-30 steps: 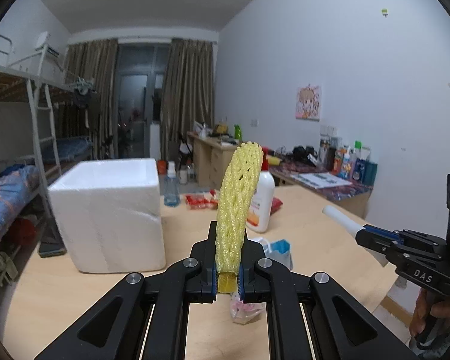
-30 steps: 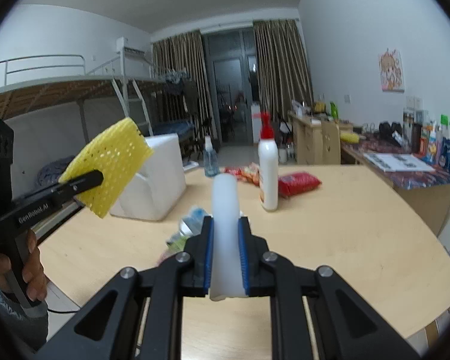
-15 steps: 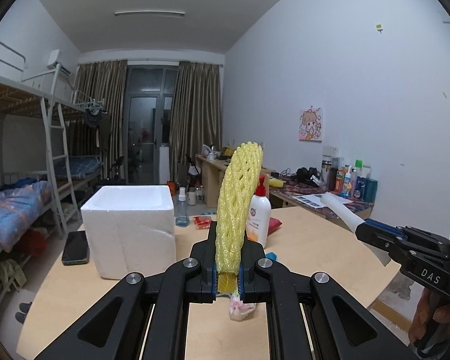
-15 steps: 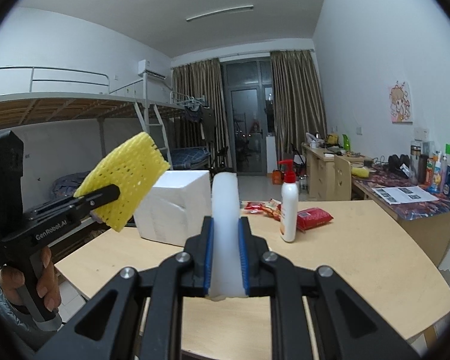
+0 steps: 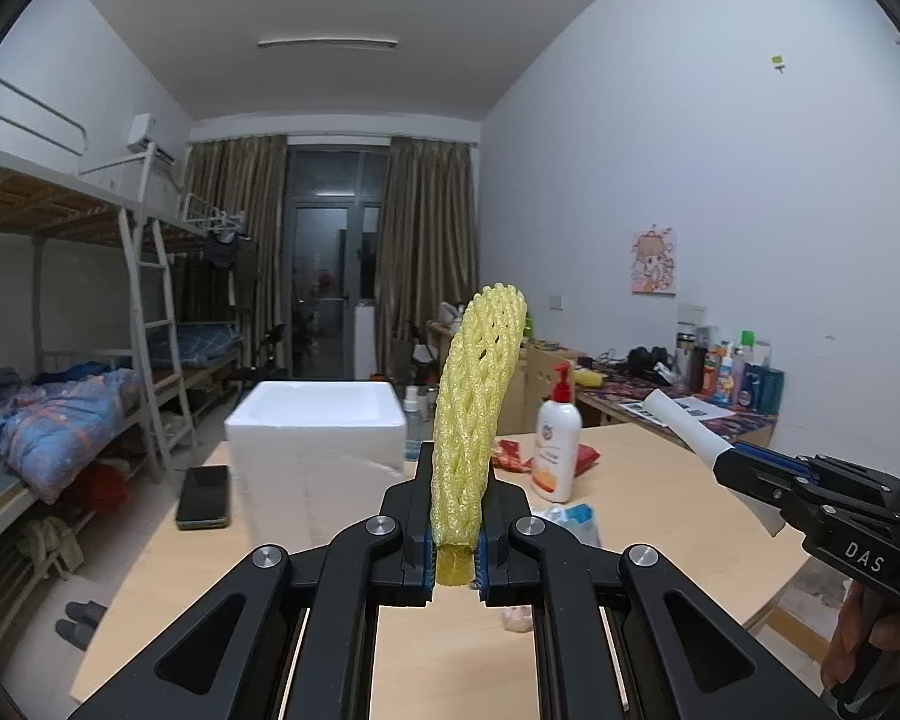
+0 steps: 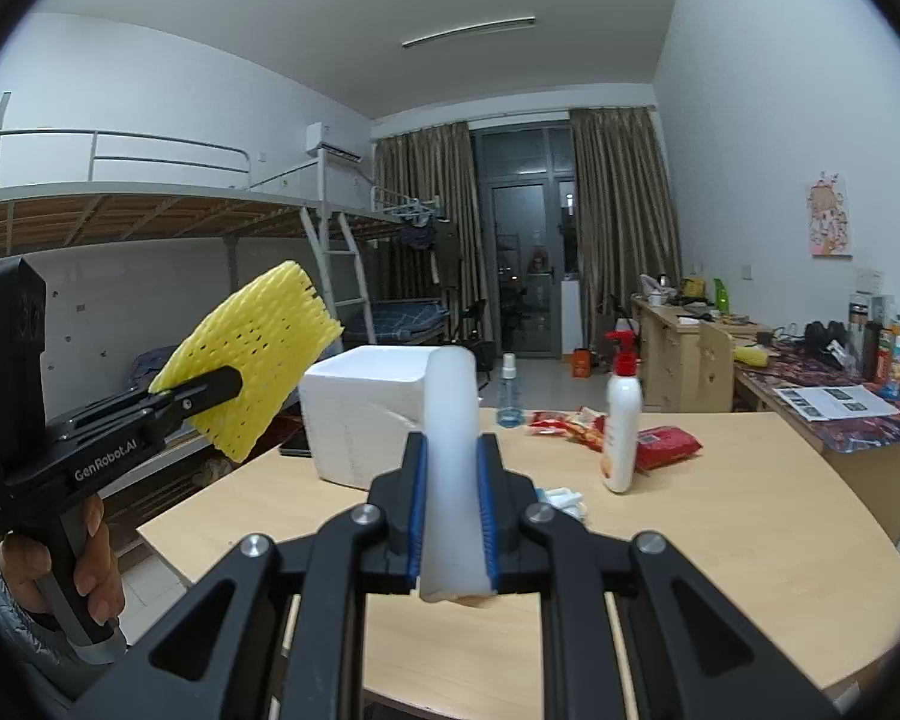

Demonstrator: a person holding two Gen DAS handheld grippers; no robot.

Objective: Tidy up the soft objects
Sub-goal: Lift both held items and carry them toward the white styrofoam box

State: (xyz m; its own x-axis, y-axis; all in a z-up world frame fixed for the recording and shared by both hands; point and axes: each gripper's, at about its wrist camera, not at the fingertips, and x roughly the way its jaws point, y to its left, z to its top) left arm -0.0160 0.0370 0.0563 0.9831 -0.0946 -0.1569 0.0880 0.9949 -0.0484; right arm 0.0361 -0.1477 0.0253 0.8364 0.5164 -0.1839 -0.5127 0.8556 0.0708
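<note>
Rising clear of the wooden table (image 6: pixel 720 516) over the last second, both claws now carry their loads well above it, so the pickups look done and placement, probably into the white foam box (image 5: pixel 318 420) ahead, remains. The left gripper (image 5: pixel 455 546) pinches the yellow foam net (image 5: pixel 474 408) upright between nearly closed jaws. The right gripper (image 6: pixel 453 516) clamps the white foam sheet (image 6: pixel 450 450) likewise.

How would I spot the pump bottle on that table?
Find the big white foam box on the wooden table. To its right stands the white pump bottle, upright beside red snack packets; its red pump top sets it apart.
</note>
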